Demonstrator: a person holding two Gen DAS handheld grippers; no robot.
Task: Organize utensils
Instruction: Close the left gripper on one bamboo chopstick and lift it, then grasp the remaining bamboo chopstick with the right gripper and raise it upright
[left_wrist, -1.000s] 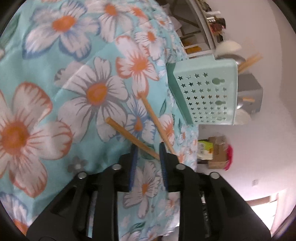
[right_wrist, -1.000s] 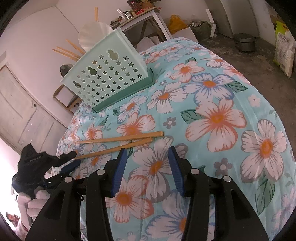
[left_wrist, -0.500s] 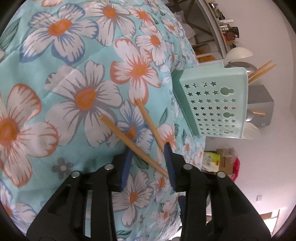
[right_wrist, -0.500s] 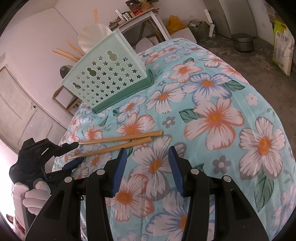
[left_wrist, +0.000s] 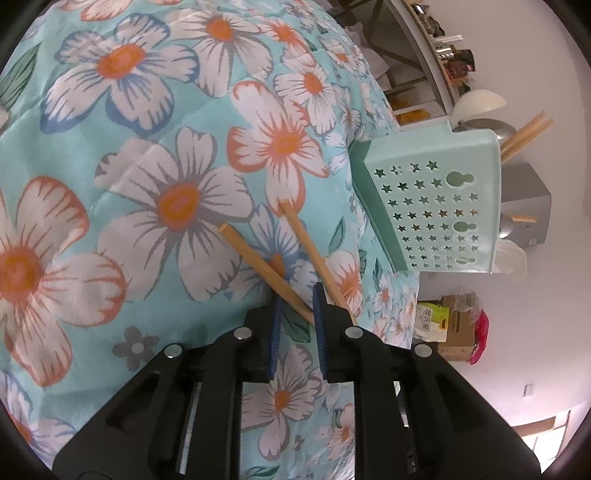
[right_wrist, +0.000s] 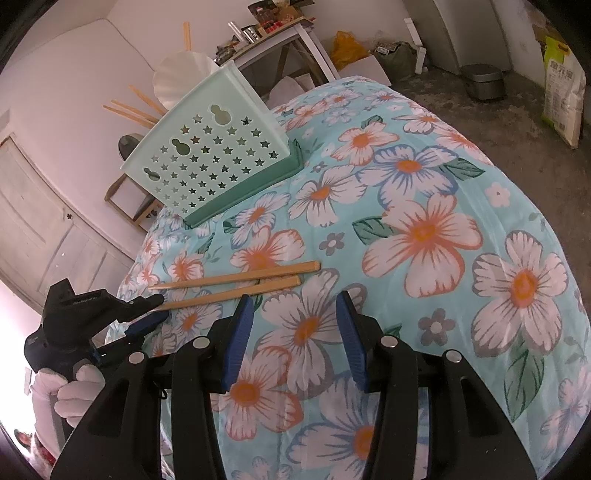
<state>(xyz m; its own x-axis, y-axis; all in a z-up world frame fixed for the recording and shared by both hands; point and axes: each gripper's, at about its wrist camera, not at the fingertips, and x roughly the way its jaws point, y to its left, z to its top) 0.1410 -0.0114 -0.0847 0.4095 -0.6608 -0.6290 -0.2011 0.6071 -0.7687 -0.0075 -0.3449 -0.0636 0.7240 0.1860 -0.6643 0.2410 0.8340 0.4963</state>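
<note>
Flowered turquoise cloth (left_wrist: 122, 206) covers the bench, with a bare wall beyond. From the left wrist view, two chopsticks lie flat on it and fan out away from the left gripper (left_wrist: 297, 325). The nearer chopstick (left_wrist: 264, 271) runs up and to the left from between the blue pads, its thin end in the narrow gap. The jaws have just been closing around it, though contact with the pads cannot be made out. The farther chopstick (left_wrist: 314, 258) passes just outside the right-hand pad. A mint basket (left_wrist: 443, 206) with star holes stands beyond, up and to the right, with more sticks poking up behind it.

From the right wrist view, both chopsticks (right_wrist: 236, 286) lie almost side by side, long axes running across the picture, thick ends to the right and thin ends to the left. The left gripper (right_wrist: 157, 306), held in a gloved hand (right_wrist: 74, 395), sits at those thin ends, so it is much the nearer one. The right gripper (right_wrist: 293, 332) hovers just short of the sticks, jaws half open on nothing. The basket (right_wrist: 214, 158) lies behind them, so I judge a lift and carry that way comes next.
</note>
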